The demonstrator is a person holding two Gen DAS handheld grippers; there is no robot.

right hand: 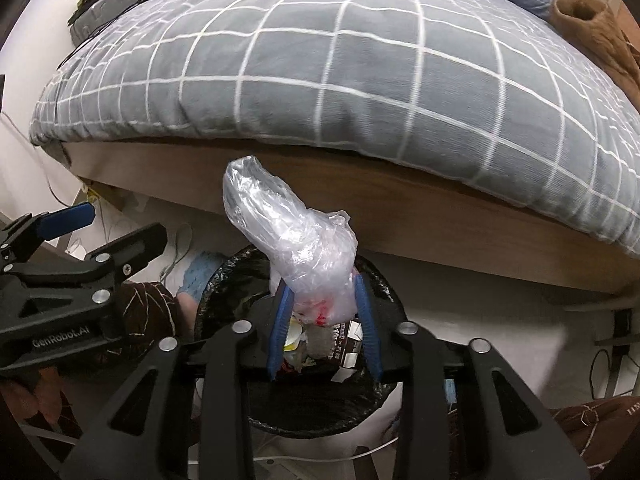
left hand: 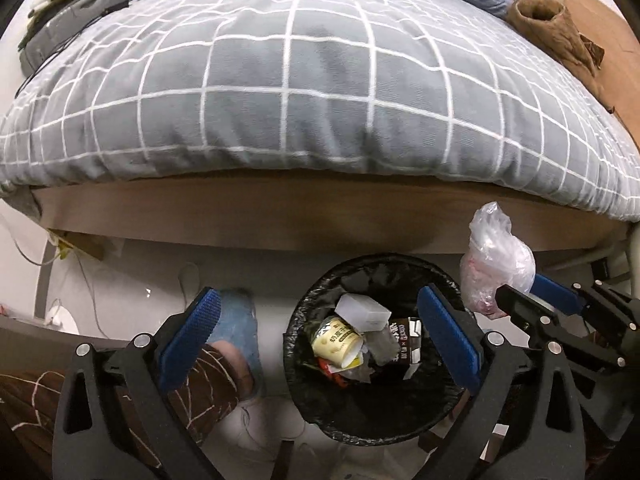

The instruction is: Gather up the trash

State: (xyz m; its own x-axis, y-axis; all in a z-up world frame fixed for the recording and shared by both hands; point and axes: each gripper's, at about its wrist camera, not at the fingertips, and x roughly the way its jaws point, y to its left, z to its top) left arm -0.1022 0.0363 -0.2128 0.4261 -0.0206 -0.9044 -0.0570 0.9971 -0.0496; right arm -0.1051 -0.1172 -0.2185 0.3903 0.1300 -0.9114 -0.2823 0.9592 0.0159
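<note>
A round bin with a black liner (left hand: 362,259) stands on the pale floor by the bed. Inside lie a yellow paper cup (left hand: 335,340), a white box (left hand: 362,311) and a brown carton (left hand: 409,334). My left gripper (left hand: 320,296) hangs wide open over the bin's left side, with nothing between its blue pads. My right gripper (right hand: 320,292) is shut on a crumpled clear plastic bag (right hand: 288,236), which it holds directly above the bin (right hand: 224,274). In the left wrist view the same bag (left hand: 496,256) sticks up from the right gripper (left hand: 518,286) beside the bin's right rim.
The bed's wooden frame (left hand: 280,216) and grey checked duvet (left hand: 300,80) rise just behind the bin. A person's foot in a blue slipper (left hand: 240,320) stands left of it. Cables (left hand: 88,280) trail on the floor at left. A brown garment (left hand: 552,28) lies on the bed.
</note>
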